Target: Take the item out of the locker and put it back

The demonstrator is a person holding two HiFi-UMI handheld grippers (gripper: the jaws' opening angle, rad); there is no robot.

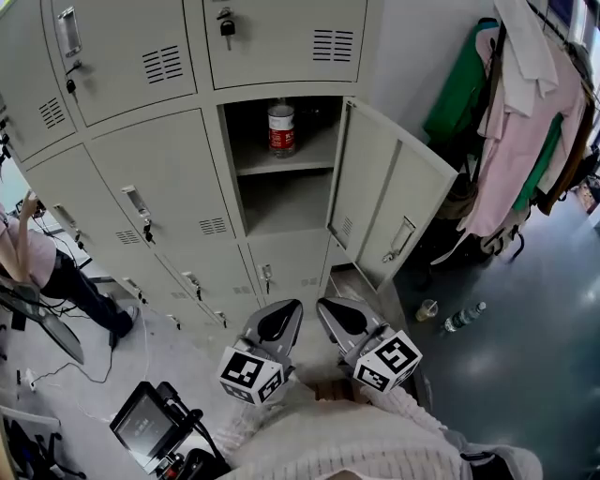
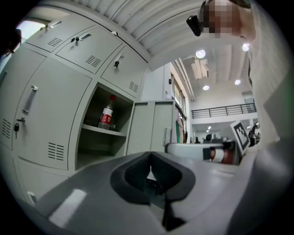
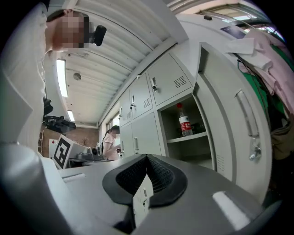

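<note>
Your left gripper (image 1: 286, 311) and right gripper (image 1: 333, 309) sit side by side low in the head view, close to your torso, both pointing at the locker bank (image 1: 159, 197) and well apart from it. Left gripper view: the left gripper's (image 2: 149, 154) jaws are together, pads meeting at the tip, nothing between them. Right gripper view: same for the right gripper (image 3: 147, 157), jaws together with nothing held. Their marker cubes, left cube (image 1: 251, 375) and right cube (image 1: 389, 361), face the head camera. The bottle (image 1: 281, 127), clear with a red label and red cap, stands upright on the shelf (image 1: 286, 167) in the upper part of the 1 open compartment, about mid-width; neither gripper touches it. It also shows in the left gripper view (image 2: 106, 114) and in the right gripper view (image 3: 184, 121), upright on that same shelf. The locker door (image 1: 384, 197) is swung out to the right, handle side toward you. The neighbouring doors are shut, and a key (image 1: 227, 28) hangs in the lock of the door above. Right of the lockers, clothes (image 1: 525, 122) hang on a rack. On the dark floor near the open door lie a second bottle (image 1: 464, 317) and a cup (image 1: 427, 309). A person (image 1: 37, 262) stands at the far left, and a screen (image 1: 145, 427) sits on the floor at lower left.
</note>
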